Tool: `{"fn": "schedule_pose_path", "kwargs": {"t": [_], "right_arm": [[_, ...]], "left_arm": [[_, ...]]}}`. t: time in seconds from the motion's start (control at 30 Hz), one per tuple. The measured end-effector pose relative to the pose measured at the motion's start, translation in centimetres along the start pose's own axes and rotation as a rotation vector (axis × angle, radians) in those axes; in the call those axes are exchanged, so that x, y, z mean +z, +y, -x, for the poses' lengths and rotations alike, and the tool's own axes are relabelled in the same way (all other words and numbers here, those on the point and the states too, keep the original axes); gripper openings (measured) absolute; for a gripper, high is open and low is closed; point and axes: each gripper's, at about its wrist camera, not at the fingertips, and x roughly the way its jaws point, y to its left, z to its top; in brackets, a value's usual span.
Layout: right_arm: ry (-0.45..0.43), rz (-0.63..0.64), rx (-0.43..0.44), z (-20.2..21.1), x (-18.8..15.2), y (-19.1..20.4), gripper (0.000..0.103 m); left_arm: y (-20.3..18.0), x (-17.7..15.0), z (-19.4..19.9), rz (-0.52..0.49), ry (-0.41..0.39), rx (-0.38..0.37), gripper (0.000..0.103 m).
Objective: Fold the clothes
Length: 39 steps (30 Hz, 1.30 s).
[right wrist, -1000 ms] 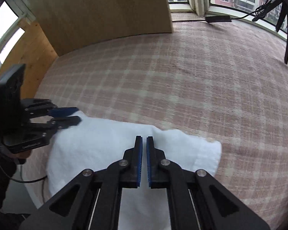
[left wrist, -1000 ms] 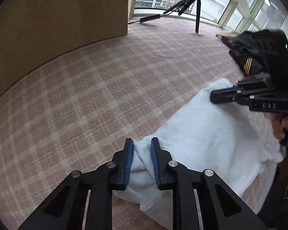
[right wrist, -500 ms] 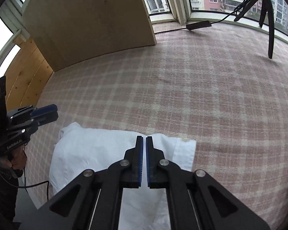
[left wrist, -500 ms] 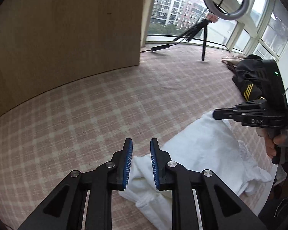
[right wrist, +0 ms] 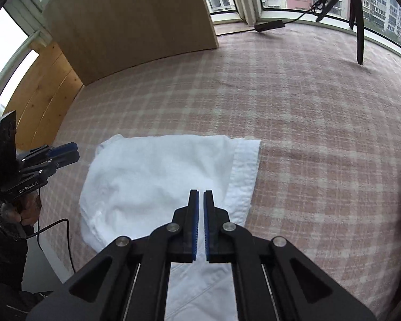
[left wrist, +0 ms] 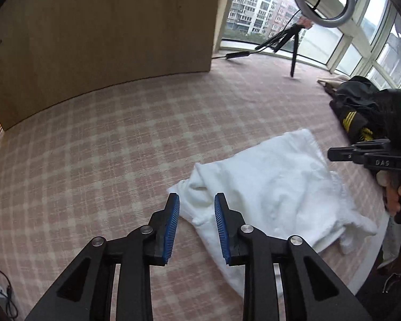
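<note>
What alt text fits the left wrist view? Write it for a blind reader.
Open black tongs with blue ribbed pads hover over the near corner of a folded white fabric garment on a pink plaid cloth surface. The other black tongs sit at the right edge beside a dark garment with yellow stripes.

Garment on bedspread — near edge

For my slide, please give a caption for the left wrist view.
Open left gripper above a white garment on the checked cover.

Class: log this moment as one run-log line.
white garment: folded on plaid surface | left hand-held gripper: open | right hand-held gripper: shut, empty
</note>
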Motion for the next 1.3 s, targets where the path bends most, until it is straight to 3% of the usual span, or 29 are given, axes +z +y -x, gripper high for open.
{"fn": "schedule_pose_path", "kwargs": {"t": [0.13,0.23,0.3,0.4,0.47,0.53,0.57,0.6,0.63,0.67,0.73,0.8,1.0,1.2,1.3], "right_arm": [[0.058,0.058,0.019,-1.1,-1.6,1.7,0.004],[0.110,0.070,0.016,-1.9,-3.3,1.4,0.004],[0.145,0.079,0.013,-2.4,-4.4,1.3,0.004],[0.200,0.074,0.007,-2.3,-5.6,0.7,0.004],[0.144,0.041,-0.009,-1.0,-5.0,-0.6,0.005],[0.087,0.008,-0.025,0.4,-4.3,-1.8,0.026],[0.058,-0.008,-0.033,1.0,-4.0,-2.4,0.051],[0.030,-0.024,-0.041,1.7,-3.7,-3.0,0.066],[0.003,-0.041,-0.048,2.3,-3.3,-3.6,0.067],[-0.008,-0.053,-0.043,1.7,-2.5,-4.2,0.067],[-0.001,-0.085,-0.025,0.4,-1.3,-5.2,0.067],[0.031,-0.123,0.000,-1.1,-0.6,-6.1,0.067],[0.044,-0.049,-0.022,-3.8,-0.4,-4.7,0.069],[0.010,0.087,-0.083,-4.2,-0.9,-2.5,0.070],[0.004,0.132,-0.043,-4.5,-1.8,-1.9,0.069]], "left_arm": [[-4.2,-0.8,-1.2,-0.108,0.011,-0.052,0.031],[-4.7,-2.7,-4.2,-0.135,0.099,0.002,0.032],[-4.0,-4.3,-5.1,-0.115,0.136,0.024,0.032],[-2.6,-5.3,-3.1,-0.032,0.119,0.031,0.035],[-1.5,-5.4,-1.5,0.043,0.101,0.029,0.037],[-0.4,-5.4,-0.1,0.131,0.077,0.009,0.041],[0.0,-5.2,0.3,0.182,0.061,-0.006,0.046],[0.5,-5.0,0.7,0.232,0.045,-0.020,0.051],[0.9,-4.8,1.0,0.282,0.031,-0.032,0.060],[1.2,-4.5,0.8,0.329,0.024,-0.044,0.063],[1.9,-4.1,0.0,0.418,0.024,-0.092,0.063],[2.0,-3.6,-1.0,0.460,0.041,-0.094,0.063],[0.2,-2.9,-4.5,0.384,0.134,0.035,0.064],[-0.7,-3.5,-6.6,0.371,0.173,0.077,0.067],[-1.6,-3.4,-6.8,0.344,0.176,0.094,0.068]]}}
